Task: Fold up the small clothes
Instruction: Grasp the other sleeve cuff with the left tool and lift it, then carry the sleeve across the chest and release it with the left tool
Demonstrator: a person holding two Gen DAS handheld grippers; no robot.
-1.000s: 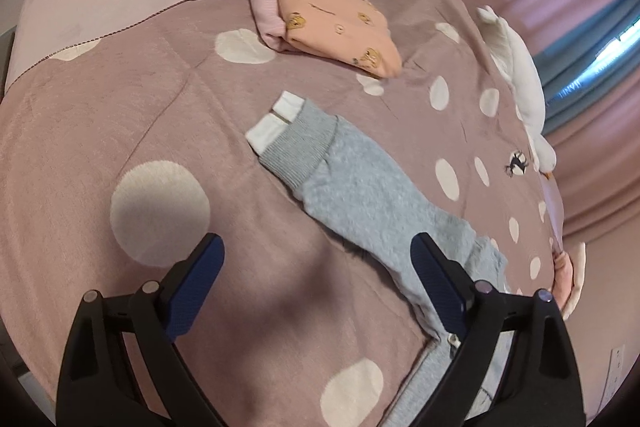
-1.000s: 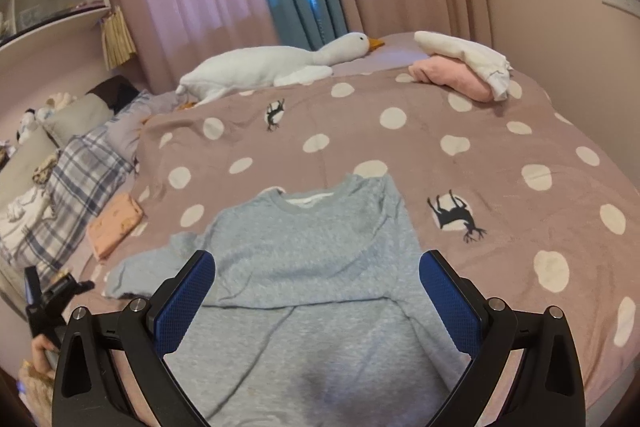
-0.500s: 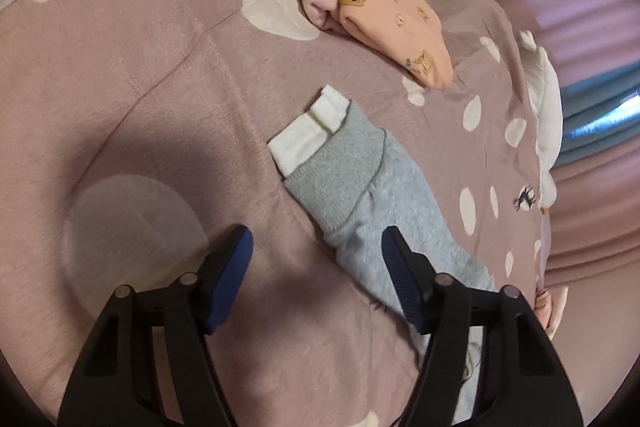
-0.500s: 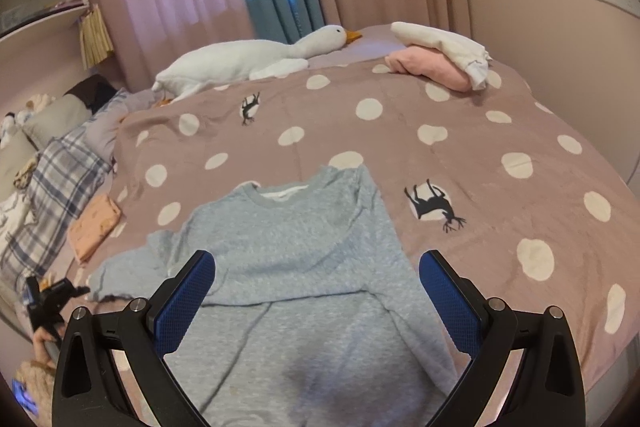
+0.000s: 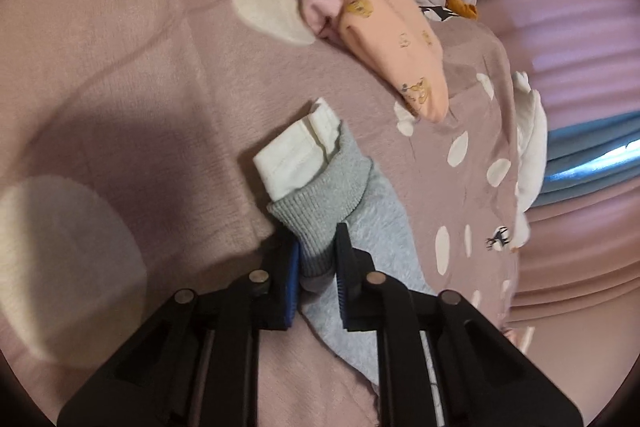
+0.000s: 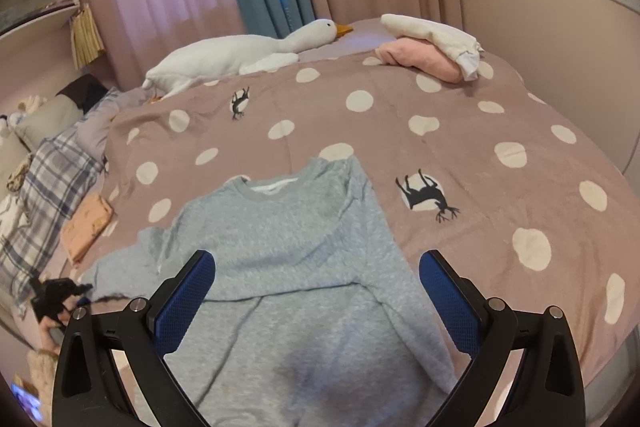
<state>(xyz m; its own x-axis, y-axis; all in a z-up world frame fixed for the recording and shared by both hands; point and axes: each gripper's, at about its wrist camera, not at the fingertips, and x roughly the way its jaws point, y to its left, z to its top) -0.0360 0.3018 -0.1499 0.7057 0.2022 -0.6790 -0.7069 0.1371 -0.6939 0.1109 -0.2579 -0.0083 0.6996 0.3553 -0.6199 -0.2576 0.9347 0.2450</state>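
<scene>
The left tool (image 5: 316, 259) has just closed and pinches the ribbed cuff (image 5: 320, 207) of the fleecy grey sweatshirt (image 6: 280, 247) spread on the dotted bed (image 6: 460, 131), its hem cut off below the wide-open right tool (image 6: 316, 291)

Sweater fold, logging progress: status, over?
Left tongs just closed on sweater cuff. Right tongs open above sweater. Nothing in the way.
</scene>
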